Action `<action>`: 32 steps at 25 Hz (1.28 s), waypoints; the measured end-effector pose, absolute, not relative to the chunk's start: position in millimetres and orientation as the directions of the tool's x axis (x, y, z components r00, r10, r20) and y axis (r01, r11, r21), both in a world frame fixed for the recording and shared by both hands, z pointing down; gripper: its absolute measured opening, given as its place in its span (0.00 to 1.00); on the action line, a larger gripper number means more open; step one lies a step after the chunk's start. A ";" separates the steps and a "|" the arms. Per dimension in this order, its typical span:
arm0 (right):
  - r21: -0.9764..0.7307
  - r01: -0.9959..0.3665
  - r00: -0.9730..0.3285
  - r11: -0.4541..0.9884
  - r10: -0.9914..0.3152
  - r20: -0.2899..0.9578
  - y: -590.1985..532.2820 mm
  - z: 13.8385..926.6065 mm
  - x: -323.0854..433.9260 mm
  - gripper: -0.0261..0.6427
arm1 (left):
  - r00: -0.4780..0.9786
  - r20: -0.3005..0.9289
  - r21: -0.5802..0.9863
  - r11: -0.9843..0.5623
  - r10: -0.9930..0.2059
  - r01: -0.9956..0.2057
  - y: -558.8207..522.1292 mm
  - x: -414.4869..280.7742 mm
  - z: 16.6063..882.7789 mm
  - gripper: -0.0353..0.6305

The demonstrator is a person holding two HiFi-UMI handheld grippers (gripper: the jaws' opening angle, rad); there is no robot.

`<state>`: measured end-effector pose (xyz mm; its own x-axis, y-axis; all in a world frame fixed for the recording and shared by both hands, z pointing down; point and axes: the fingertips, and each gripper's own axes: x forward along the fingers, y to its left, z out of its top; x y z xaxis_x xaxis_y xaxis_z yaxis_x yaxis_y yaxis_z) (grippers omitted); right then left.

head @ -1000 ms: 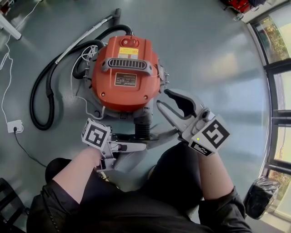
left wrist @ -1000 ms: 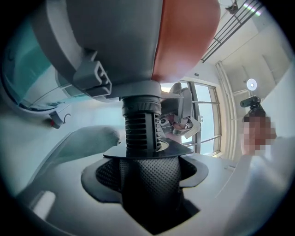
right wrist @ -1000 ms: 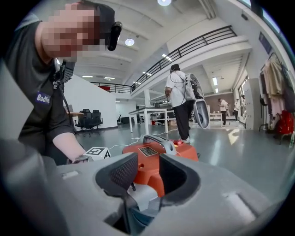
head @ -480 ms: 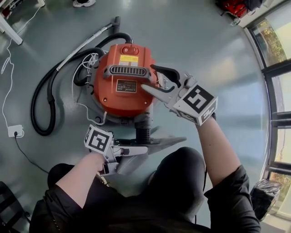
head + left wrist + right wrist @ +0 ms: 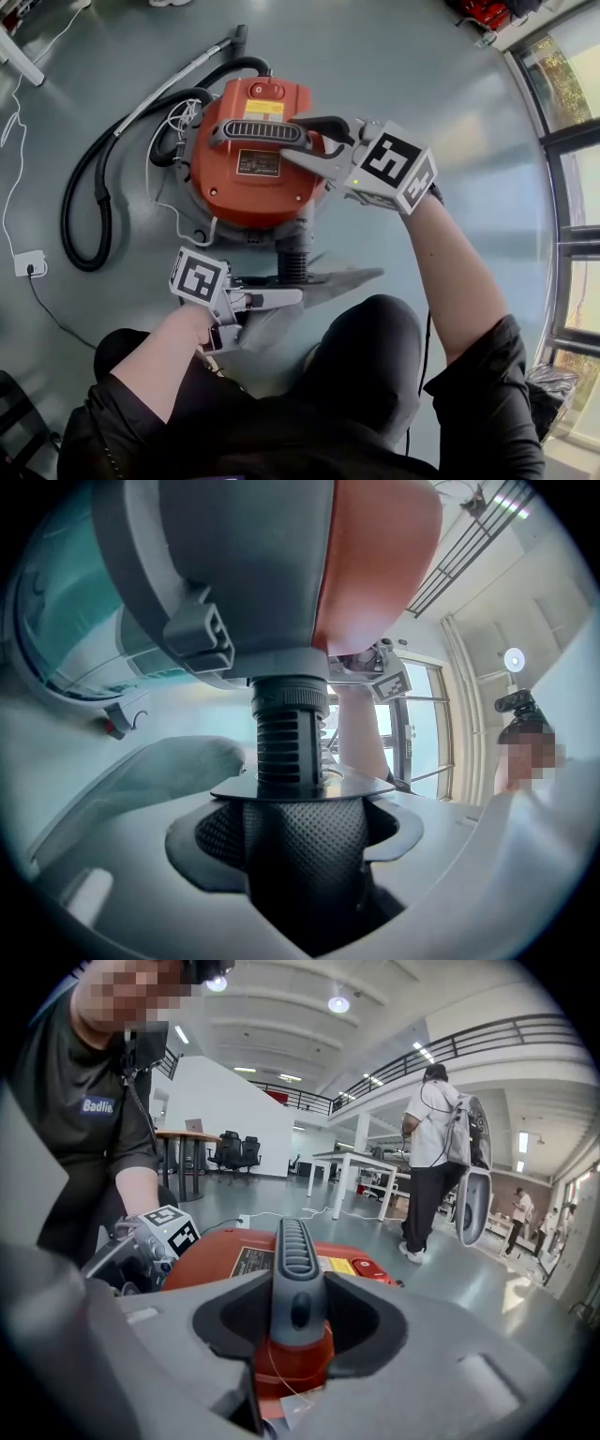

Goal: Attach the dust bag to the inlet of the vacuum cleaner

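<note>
The orange vacuum cleaner [image 5: 253,183] stands on the grey floor with its black ribbed inlet [image 5: 293,262] facing me. My left gripper [image 5: 295,292] is shut on the dust bag's collar at the inlet's mouth. The grey dust bag [image 5: 342,279] trails to the right. In the left gripper view the inlet [image 5: 289,733] meets the flat collar [image 5: 309,785] just above the jaws. My right gripper [image 5: 305,141] is at the right end of the grey carry handle [image 5: 258,131]. Its jaws have just been closing, and the handle [image 5: 292,1269] is gripped between them.
A black hose [image 5: 89,197] loops left of the vacuum, with a metal wand [image 5: 178,80] beyond it. A white cable runs to a socket block [image 5: 28,261] on the floor. Windows line the right side. A person [image 5: 433,1147] stands by tables beyond the vacuum.
My right gripper has left the dust bag, risen to the top of the vacuum and closed round the carry handle. The left gripper has kept still at the inlet.
</note>
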<state>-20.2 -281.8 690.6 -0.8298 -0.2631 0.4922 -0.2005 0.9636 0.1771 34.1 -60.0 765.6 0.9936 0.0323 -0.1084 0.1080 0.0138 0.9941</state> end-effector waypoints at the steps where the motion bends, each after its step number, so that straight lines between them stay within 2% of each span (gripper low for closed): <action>1: 0.170 -0.192 -0.835 0.967 -0.252 0.490 -280.9 690.8 -19.9 0.25 | 0.993 -0.111 0.994 0.014 0.034 0.110 -60.0 34.6 764.9 0.56; 8: 0.156 -0.154 -0.844 0.976 -0.212 0.492 -275.5 688.2 -19.7 0.25 | 0.994 -0.091 0.996 -0.001 0.054 0.092 -57.7 36.5 764.4 0.55; 32: 0.163 -0.186 -0.815 0.969 -0.244 0.526 -276.5 687.6 -18.9 0.24 | 0.996 -0.085 0.996 0.034 0.033 0.084 -65.4 30.1 761.3 0.56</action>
